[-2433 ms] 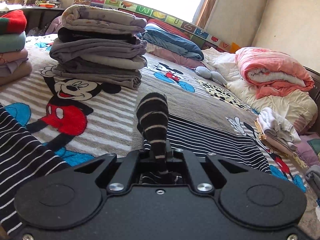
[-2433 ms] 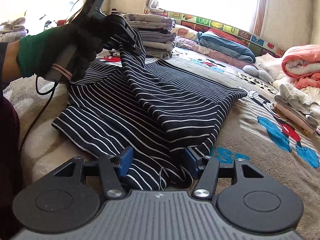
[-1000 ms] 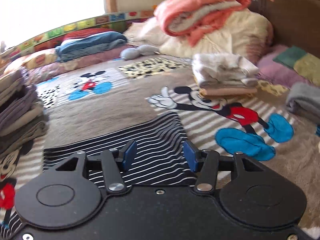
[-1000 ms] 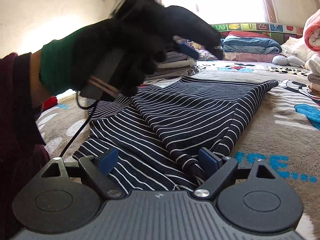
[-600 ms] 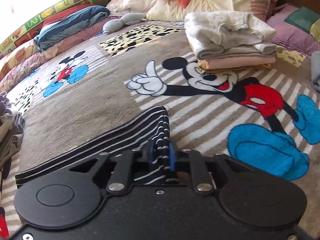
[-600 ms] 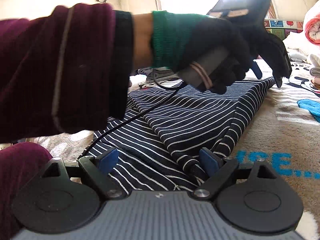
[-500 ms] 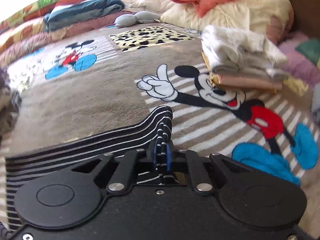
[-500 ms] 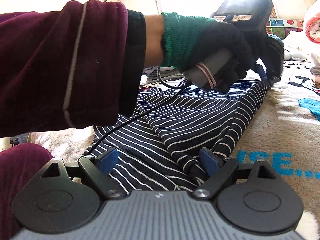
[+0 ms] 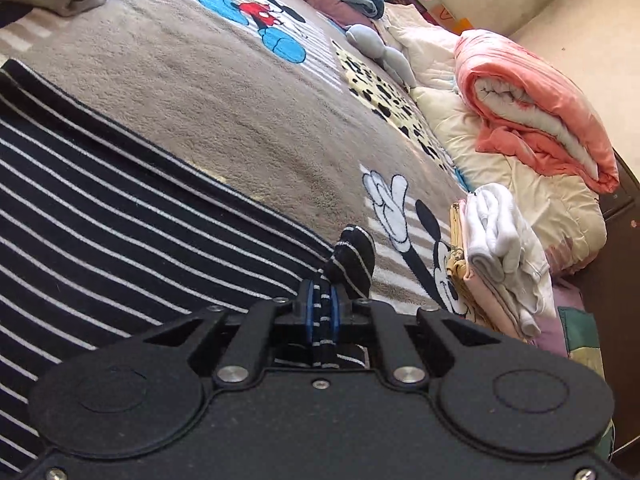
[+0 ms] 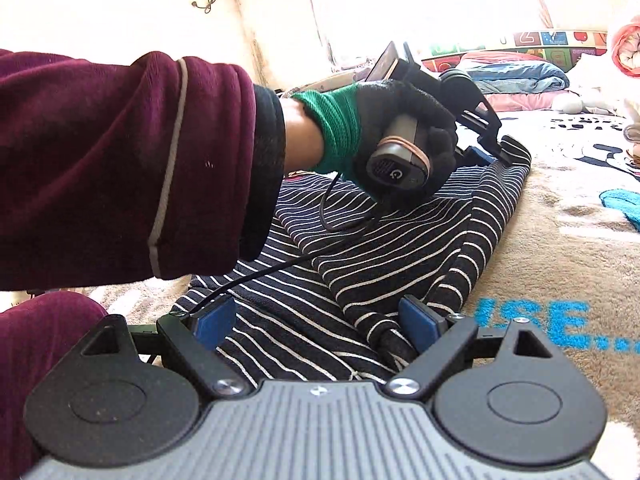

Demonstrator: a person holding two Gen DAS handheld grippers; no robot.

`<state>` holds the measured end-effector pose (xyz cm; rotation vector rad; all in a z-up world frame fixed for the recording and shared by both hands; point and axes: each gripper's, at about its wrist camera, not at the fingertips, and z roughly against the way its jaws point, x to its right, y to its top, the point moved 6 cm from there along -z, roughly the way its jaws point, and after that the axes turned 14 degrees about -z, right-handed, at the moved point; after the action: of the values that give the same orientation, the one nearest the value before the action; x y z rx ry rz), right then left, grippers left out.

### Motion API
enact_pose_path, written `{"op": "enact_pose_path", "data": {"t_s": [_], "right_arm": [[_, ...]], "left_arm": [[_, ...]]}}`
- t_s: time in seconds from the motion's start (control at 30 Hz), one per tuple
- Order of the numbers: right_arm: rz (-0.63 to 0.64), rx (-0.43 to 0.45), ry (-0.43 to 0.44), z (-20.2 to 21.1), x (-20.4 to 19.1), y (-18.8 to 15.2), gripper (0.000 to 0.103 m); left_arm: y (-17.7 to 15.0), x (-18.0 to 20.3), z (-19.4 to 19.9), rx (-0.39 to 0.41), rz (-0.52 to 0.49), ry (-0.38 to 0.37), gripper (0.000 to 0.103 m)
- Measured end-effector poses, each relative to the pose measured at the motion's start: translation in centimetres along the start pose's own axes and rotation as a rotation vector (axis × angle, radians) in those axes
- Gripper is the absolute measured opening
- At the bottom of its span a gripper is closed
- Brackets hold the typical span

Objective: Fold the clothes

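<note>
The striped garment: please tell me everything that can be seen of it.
The striped garment is dark knit with thin white stripes, folded in layers, flat on the blanket. The left claw is shut on its far corner, which bunches up. The right claw is open, straddling the near edge. A black cable lies across it.

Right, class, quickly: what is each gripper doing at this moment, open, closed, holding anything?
Left gripper: shut on a corner of the striped garment.
Right gripper: open, holding nothing; the garment lies between its pads.

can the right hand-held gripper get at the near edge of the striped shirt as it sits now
Probably yes: the right hand-held gripper is open with the striped shirt lying between its pads, and nothing covers that near edge.
</note>
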<state>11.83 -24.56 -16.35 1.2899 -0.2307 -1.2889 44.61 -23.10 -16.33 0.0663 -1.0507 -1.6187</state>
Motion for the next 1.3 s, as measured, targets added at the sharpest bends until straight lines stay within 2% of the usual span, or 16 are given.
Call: {"op": "enact_pose_path", "data": {"t_s": [0.07, 0.17, 0.43, 0.57, 0.63, 0.73, 0.83, 0.87, 0.93, 0.97, 1.0, 1.07, 1.17, 1.3], "right_arm": [[-0.006, 0.001, 0.008, 0.1, -0.1, 0.1, 0.088], [-0.012, 0.002, 0.018, 0.3, -0.1, 0.1, 0.088], [0.000, -0.007, 0.013, 0.4, -0.7, -0.1, 0.089], [0.001, -0.007, 0.012, 0.4, -0.6, -0.2, 0.089], [0.002, -0.007, 0.010, 0.4, -0.6, -0.3, 0.089], [0.004, -0.008, 0.009, 0.4, -0.6, -0.3, 0.089], [0.001, -0.010, 0.010, 0.2, -0.6, -0.2, 0.089], [0.002, -0.011, 0.010, 0.2, -0.6, -0.2, 0.089], [0.003, -0.012, 0.009, 0.0, -0.6, -0.2, 0.089], [0.002, -0.013, 0.010, 0.0, -0.6, -0.2, 0.089], [0.002, -0.013, 0.010, -0.1, -0.6, -0.2, 0.089], [0.002, -0.015, 0.013, -0.1, -0.6, -0.2, 0.089], [-0.002, -0.017, 0.020, -0.1, -0.5, -0.2, 0.090], [-0.001, -0.022, 0.027, -0.4, -0.6, -0.3, 0.091]], "left_arm": [[0.3, 0.0, 0.1, 0.013, -0.015, 0.009, 0.006], [0.1, -0.4, -1.0, -0.040, -0.066, 0.064, 0.007], [1.8, 0.4, -1.1, -0.001, -0.250, 0.174, 0.011], [2.5, 1.9, 0.5, 0.066, -0.362, 0.232, 0.011], [2.6, 2.7, 1.3, 0.086, -0.381, 0.213, 0.011], [2.0, 4.9, 1.5, 0.048, -0.451, 0.138, 0.011], [0.9, 7.1, 0.4, -0.006, -0.564, 0.120, 0.011], [0.7, 7.3, -0.2, -0.025, -0.587, 0.140, 0.011], [0.6, 6.4, -1.7, -0.062, -0.597, 0.241, 0.011], [0.7, 5.1, -2.6, -0.091, -0.567, 0.283, 0.011], [0.8, 3.7, -3.6, -0.124, -0.515, 0.298, 0.011], [1.7, 2.4, -4.0, -0.109, -0.446, 0.285, 0.009], [2.6, 2.6, -4.5, -0.105, -0.506, 0.344, 0.007], [3.3, 3.3, -4.2, -0.119, -0.531, 0.355, 0.007]]}}
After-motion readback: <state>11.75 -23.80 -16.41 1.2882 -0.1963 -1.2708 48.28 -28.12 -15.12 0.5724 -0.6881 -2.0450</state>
